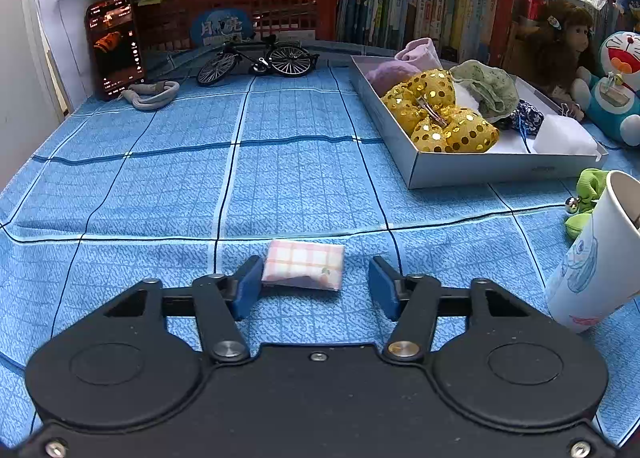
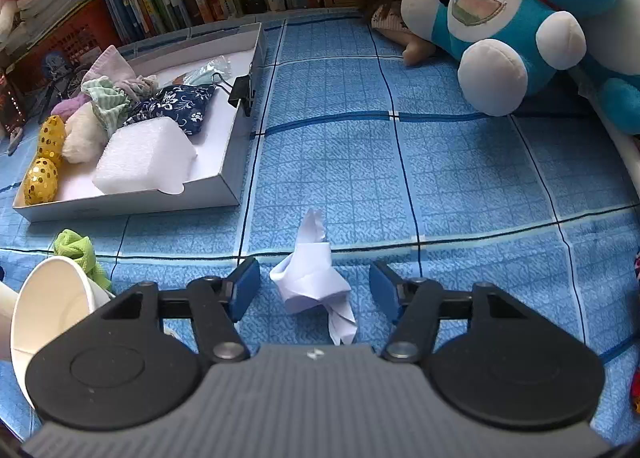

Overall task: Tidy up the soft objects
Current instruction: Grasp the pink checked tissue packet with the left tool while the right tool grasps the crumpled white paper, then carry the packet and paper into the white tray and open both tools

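Observation:
A small pink plaid packet (image 1: 306, 264) lies flat on the blue checked cloth (image 1: 200, 177), between the blue pads of my left gripper (image 1: 314, 270). The left pad is at the packet's edge and the right pad stands clear of it, so the gripper is open. In the right wrist view a crumpled white tissue (image 2: 314, 282) lies between the fingers of my right gripper (image 2: 314, 270), which is open with a gap on both sides. The white tray (image 1: 480, 171) (image 2: 132, 205) holds a yellow sequin pouch (image 1: 436, 113), a green cloth (image 1: 486, 89) and a white foam block (image 2: 144, 157).
A paper cup (image 1: 596, 258) (image 2: 52, 314) stands between the two grippers, with a green cloth toy (image 2: 78, 248) behind it. A blue plush (image 2: 520, 17) and a brown monkey plush (image 1: 560, 45) sit at the back right. A phone (image 1: 114, 45), a model bicycle (image 1: 260, 59) and books line the back.

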Available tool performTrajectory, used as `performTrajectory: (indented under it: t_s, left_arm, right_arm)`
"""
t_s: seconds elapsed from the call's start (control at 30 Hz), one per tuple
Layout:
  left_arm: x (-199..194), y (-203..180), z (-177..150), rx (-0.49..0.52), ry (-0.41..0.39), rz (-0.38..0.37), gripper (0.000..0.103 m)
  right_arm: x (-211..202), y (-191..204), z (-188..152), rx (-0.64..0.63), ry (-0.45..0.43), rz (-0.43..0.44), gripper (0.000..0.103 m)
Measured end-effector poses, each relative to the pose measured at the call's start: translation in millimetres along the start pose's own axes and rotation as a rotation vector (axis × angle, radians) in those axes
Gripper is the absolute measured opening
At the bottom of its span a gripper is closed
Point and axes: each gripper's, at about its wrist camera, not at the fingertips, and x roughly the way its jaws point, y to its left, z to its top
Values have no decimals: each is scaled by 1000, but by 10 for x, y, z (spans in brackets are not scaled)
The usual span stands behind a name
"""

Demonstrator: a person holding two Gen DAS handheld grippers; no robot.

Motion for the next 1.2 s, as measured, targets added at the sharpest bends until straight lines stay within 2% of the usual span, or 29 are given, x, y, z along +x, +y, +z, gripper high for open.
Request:
performTrajectory:
  t_s: [0.03,0.1,0.17,0.47,0.67,0.9,1.2]
  left_arm:
    - [-2,2,-1,-3,-1,0,49]
    - [-9,7,4,-11,-1,6,41]
    - [-20,16,11,-20,-1,10,40]
    - [-63,-31,84,-32,-4,-7,39]
    - [-177,-168,315,-15,-32,-49,39]
    - [-266,-539,718,32,-73,-121,39]
    - [-219,-1105,1089,135,-71,-197,40]
  right_arm:
    - [1,-4,1,0,-2,1,65]
    - [0,-12,5,9,0,1,48]
    - [-10,-19,11,17,-4,-1,43]
    - [-143,-34,47,34,-35,10,43]
    - [-329,45,199,28,-83,32,43]
    - [-514,387,430,-25,-134,72,43]
    - [-510,858,683,-92,-148,136,43]
